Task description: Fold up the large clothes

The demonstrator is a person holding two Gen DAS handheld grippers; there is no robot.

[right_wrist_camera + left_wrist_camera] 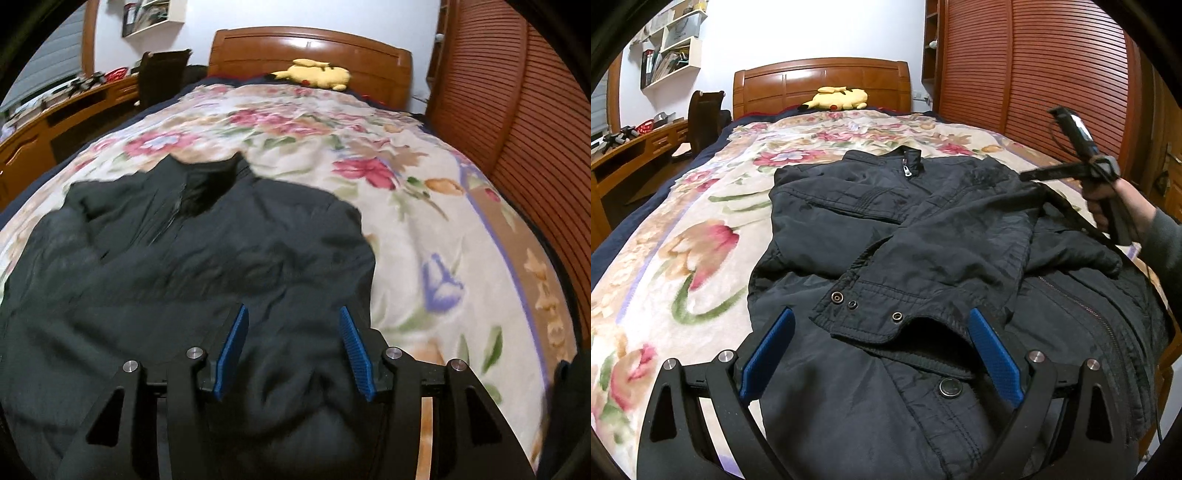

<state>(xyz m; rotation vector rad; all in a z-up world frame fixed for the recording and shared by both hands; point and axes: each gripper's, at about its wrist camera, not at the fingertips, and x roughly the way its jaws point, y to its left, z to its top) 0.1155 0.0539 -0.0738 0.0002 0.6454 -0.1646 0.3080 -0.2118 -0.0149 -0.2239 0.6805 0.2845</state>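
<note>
A large black zip jacket (886, 229) lies on the floral bedspread (701, 229), collar toward the headboard. One sleeve is folded across its front, and its snap-button cuff (871, 314) lies between my left gripper's blue pads. My left gripper (882, 325) is open, low over the jacket's lower front. In the right wrist view the jacket (184, 266) fills the lower left. My right gripper (291, 314) is open above the jacket's right shoulder area, holding nothing. The right gripper also shows in the left wrist view (1034, 175), hand-held at the jacket's right side.
A yellow plush toy (836, 99) lies by the wooden headboard (820, 79). A slatted wooden wardrobe (1052, 81) runs along the bed's right side. A desk (631, 147) and a chair (705, 118) stand at the left. Bare bedspread (424, 221) lies right of the jacket.
</note>
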